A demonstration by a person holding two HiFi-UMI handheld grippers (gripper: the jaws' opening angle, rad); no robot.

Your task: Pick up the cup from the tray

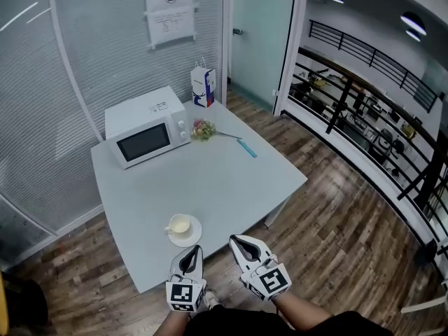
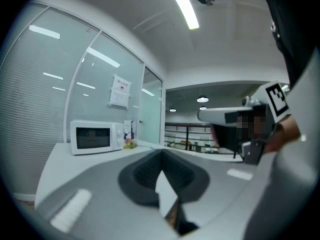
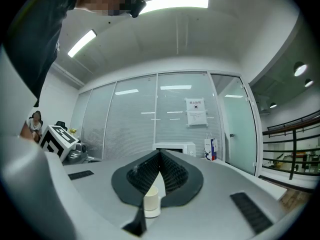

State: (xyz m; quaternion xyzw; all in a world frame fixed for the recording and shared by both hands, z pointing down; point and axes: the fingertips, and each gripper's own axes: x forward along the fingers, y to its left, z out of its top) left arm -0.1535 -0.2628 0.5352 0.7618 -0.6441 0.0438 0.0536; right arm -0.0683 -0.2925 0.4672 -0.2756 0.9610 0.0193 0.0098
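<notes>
A pale yellow cup (image 1: 179,225) stands on a small white saucer (image 1: 192,239) near the front edge of the grey table (image 1: 210,180). My left gripper (image 1: 197,249) hovers just in front of the saucer, its jaws shut with nothing in them. To its right, off the table's front edge, my right gripper (image 1: 235,239) is also shut and holds nothing. In the right gripper view the cup (image 3: 151,199) shows below the closed tips (image 3: 160,152). The left gripper view looks over its closed tips (image 2: 161,153) along the tabletop, and the cup is hidden there.
A white microwave (image 1: 145,135) sits at the table's back left, with a blue and white carton (image 1: 203,85) behind it. A small bunch of flowers (image 1: 204,129) and a blue pen (image 1: 246,148) lie mid-table. Glass walls stand behind, and a railing (image 1: 364,82) runs at the right.
</notes>
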